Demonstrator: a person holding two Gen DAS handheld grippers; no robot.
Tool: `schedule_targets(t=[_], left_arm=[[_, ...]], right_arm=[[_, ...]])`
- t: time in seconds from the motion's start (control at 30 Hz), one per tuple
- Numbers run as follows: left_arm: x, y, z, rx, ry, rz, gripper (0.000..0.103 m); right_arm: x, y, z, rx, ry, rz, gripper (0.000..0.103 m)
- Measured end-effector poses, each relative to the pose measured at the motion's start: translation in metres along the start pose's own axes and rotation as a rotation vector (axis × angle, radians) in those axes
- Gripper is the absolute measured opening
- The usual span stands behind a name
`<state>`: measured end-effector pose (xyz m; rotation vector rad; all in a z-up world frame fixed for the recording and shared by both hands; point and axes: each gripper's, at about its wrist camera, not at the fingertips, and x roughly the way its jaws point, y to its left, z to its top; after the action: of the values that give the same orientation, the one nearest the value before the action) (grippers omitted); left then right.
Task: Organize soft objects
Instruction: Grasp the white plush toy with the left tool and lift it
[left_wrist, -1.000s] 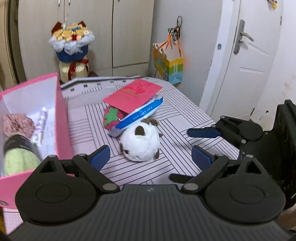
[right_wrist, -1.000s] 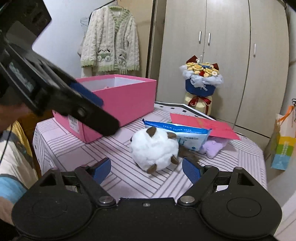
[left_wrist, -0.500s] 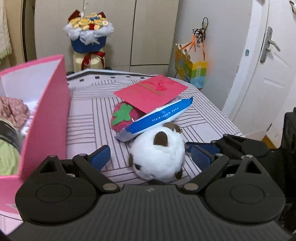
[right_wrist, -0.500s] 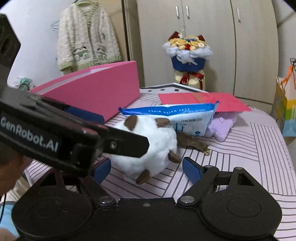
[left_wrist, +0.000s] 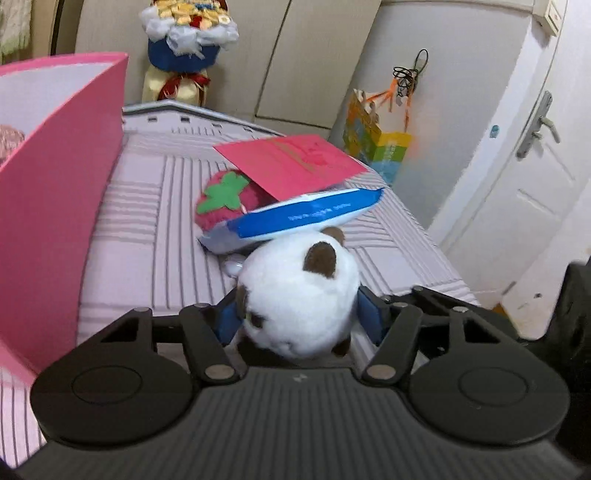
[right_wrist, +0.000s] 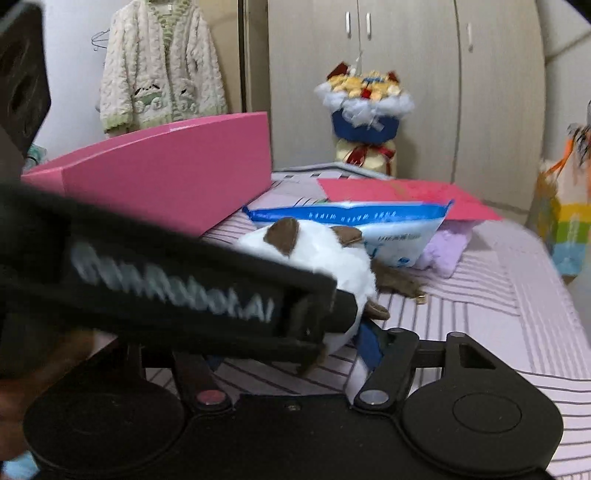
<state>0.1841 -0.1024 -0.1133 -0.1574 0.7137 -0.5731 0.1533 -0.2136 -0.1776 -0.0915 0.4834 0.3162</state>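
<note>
Left gripper (left_wrist: 297, 319) pinching the white plush toy (left_wrist: 299, 299) on the striped table (left_wrist: 155, 236).

Left wrist view: the jaws have just been closing, and both blue pads now press the round white plush with brown ears from either side. Just behind it lies a blue wipes pack (left_wrist: 295, 218), leaning on a strawberry plush (left_wrist: 225, 199) and topped by a red envelope (left_wrist: 291, 164); the pink box (left_wrist: 55, 206) stands at left. Right wrist view: the right gripper (right_wrist: 288, 350) has also just been closing around the same toy (right_wrist: 325, 251), but the left gripper's arm (right_wrist: 166, 284) hides one finger, so I cannot tell whether it grips. A purple plush (right_wrist: 447, 249) lies beside the wipes pack (right_wrist: 369, 225).
</note>
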Motion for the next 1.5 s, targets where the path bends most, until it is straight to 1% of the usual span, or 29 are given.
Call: schedule_targets(t=[0.03, 0.1, 0.23, 0.33, 0.47, 0.57, 0.83, 0.97, 1.07, 1.13, 1.27, 1.3, 1.4, 1.5], left_arm=[[-0.004, -0.001, 0.0, -0.001, 0.012, -0.019, 0.062], [-0.011, -0.003, -0.002, 0.006, 0.024, -0.029, 0.061], [-0.021, -0.011, -0.011, 0.027, 0.033, -0.017, 0.059], [-0.03, -0.016, -0.019, 0.05, 0.036, -0.013, 0.058], [-0.04, -0.025, -0.028, 0.09, 0.042, 0.002, 0.058], [-0.046, -0.029, -0.035, 0.11, 0.043, 0.009, 0.058], [-0.066, -0.036, -0.042, 0.148, 0.03, 0.002, 0.058], [-0.078, -0.043, -0.044, 0.184, 0.02, -0.004, 0.058], [-0.083, -0.048, -0.045, 0.21, 0.021, -0.004, 0.058], [-0.081, -0.047, -0.044, 0.204, 0.03, -0.008, 0.058], [-0.066, -0.036, -0.041, 0.164, 0.063, -0.015, 0.058], [-0.062, -0.033, -0.041, 0.156, 0.07, -0.017, 0.058], [-0.057, -0.025, -0.039, 0.136, 0.06, -0.02, 0.06], [-0.054, -0.018, -0.035, 0.107, 0.036, -0.04, 0.064]], right_arm=[[-0.003, 0.002, -0.003, -0.01, -0.013, -0.014, 0.072], [-0.012, 0.003, -0.007, -0.01, -0.027, -0.017, 0.072], [-0.028, 0.006, -0.013, 0.015, -0.048, 0.004, 0.072], [-0.039, 0.011, -0.018, 0.018, -0.055, -0.01, 0.07], [-0.05, 0.018, -0.027, 0.025, -0.059, -0.025, 0.065], [-0.055, 0.022, -0.031, 0.023, -0.066, -0.028, 0.065], [-0.069, 0.038, -0.03, -0.036, -0.1, -0.066, 0.065], [-0.079, 0.044, -0.027, -0.052, -0.114, -0.089, 0.065], [-0.088, 0.05, -0.028, -0.073, -0.112, -0.111, 0.065], [-0.089, 0.05, -0.028, -0.079, -0.1, -0.114, 0.065], [-0.08, 0.037, -0.029, -0.022, -0.062, -0.085, 0.066], [-0.077, 0.034, -0.03, -0.004, -0.056, -0.075, 0.069], [-0.074, 0.021, -0.031, 0.06, -0.053, -0.026, 0.072], [-0.07, 0.013, -0.031, 0.106, -0.055, 0.013, 0.073]])
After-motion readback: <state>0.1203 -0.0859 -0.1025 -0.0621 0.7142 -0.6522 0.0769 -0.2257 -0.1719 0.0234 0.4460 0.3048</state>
